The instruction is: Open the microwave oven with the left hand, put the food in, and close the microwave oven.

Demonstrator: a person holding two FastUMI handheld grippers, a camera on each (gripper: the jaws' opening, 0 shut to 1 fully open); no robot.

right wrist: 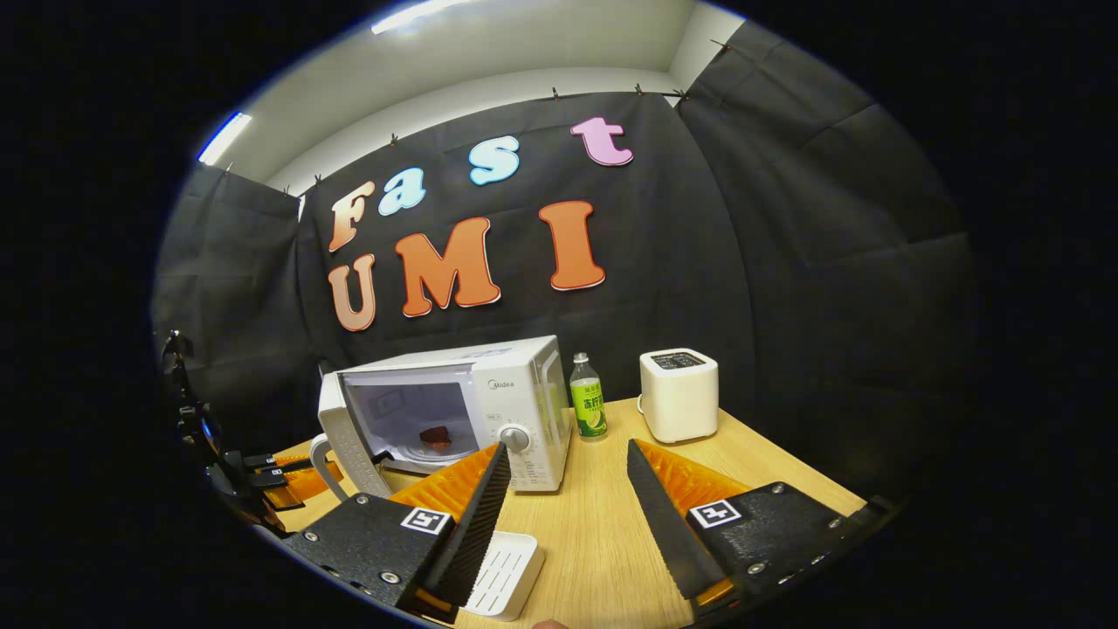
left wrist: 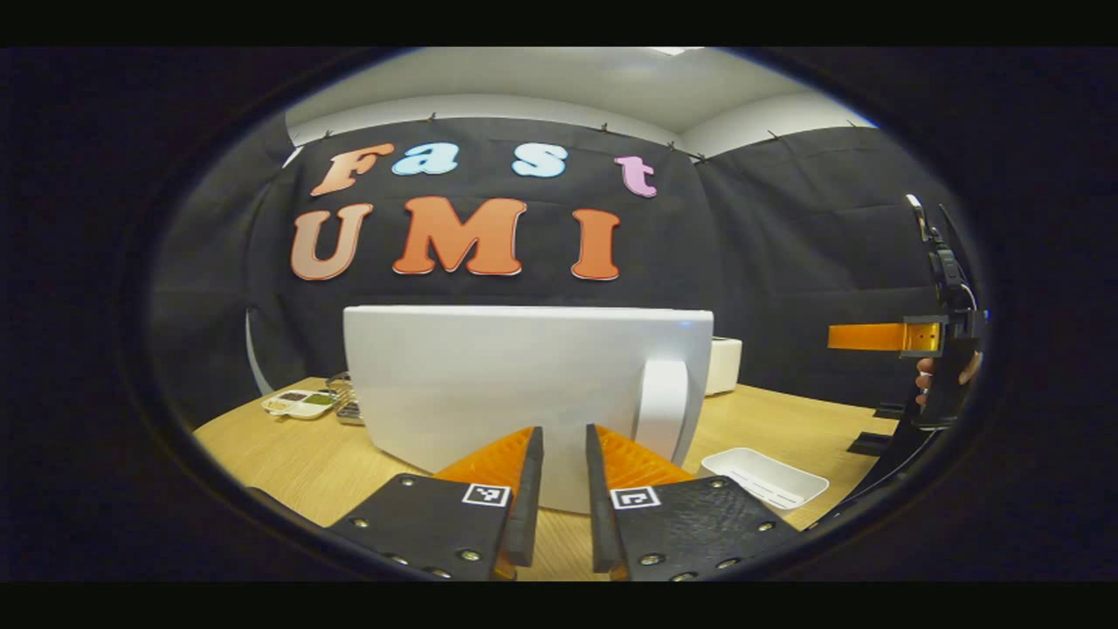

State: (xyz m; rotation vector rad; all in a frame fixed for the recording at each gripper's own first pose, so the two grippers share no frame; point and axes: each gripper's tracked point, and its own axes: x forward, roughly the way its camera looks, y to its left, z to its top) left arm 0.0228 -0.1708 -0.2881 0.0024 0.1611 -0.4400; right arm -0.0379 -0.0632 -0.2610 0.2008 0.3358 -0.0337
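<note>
Food [right wrist: 435, 436] sits inside the microwave [right wrist: 489, 402]; door [left wrist: 524, 393] stands open. My left gripper [left wrist: 563, 489], jaws nearly together and empty, faces the door's outer side. Right gripper [right wrist: 559, 515], jaws apart, holds nothing. Risk: an off-centre push could slide the microwave across the counter [right wrist: 611, 542] or leave the door unlatched.

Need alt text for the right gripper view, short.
A white microwave stands on a wooden table with its door swung open and a small red piece of food inside. The right gripper hangs open before it; a green bottle and white toaster stand to the microwave's right.
</note>
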